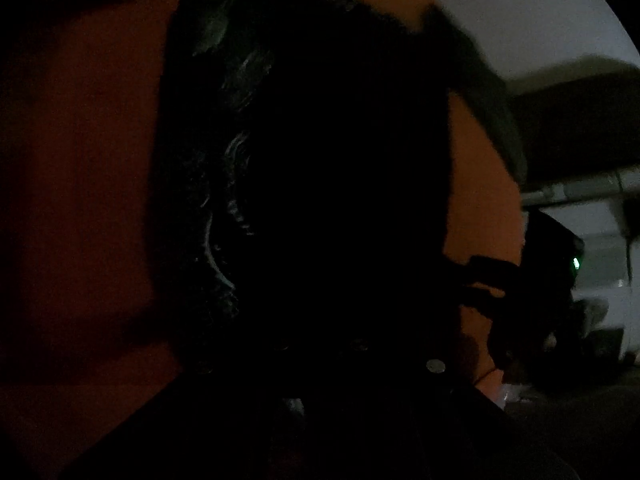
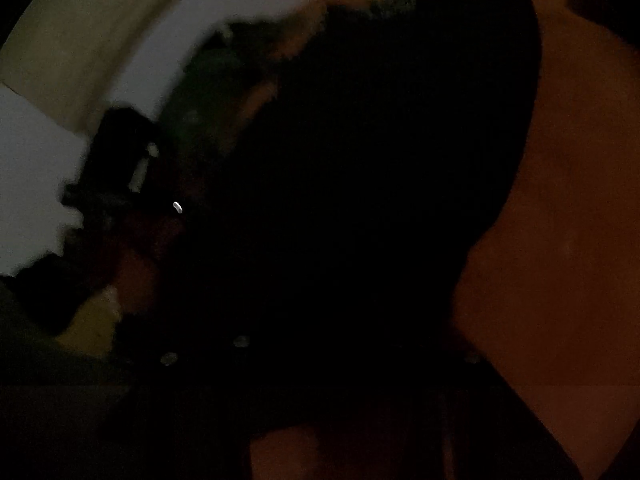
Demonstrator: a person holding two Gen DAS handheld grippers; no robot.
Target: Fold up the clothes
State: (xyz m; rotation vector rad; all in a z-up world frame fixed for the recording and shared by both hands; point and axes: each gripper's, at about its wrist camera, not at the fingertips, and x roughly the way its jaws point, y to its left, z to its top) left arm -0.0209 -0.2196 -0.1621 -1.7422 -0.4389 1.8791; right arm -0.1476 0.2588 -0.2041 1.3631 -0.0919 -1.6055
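A dark garment [image 1: 312, 184] with a faint pale print fills the left wrist view and lies over an orange surface [image 1: 88, 160]. It hides my left gripper's fingers, and the cloth hangs right in front of the lens as if held. At the right, my right gripper [image 1: 466, 286] shows as a black silhouette with a green light. Its two fingers point at the garment's edge with a sliver of orange between them. In the right wrist view the same garment [image 2: 360, 200] covers that gripper's own fingers. The dark body of the left gripper [image 2: 120, 168] shows at the left.
The scene is very dim. The orange surface [image 2: 560, 200] runs out to the right of the garment. Pale walls [image 1: 520, 12] and light furniture [image 1: 600, 240] stand beyond its far edge. A yellowish panel [image 2: 80, 40] is at the upper left.
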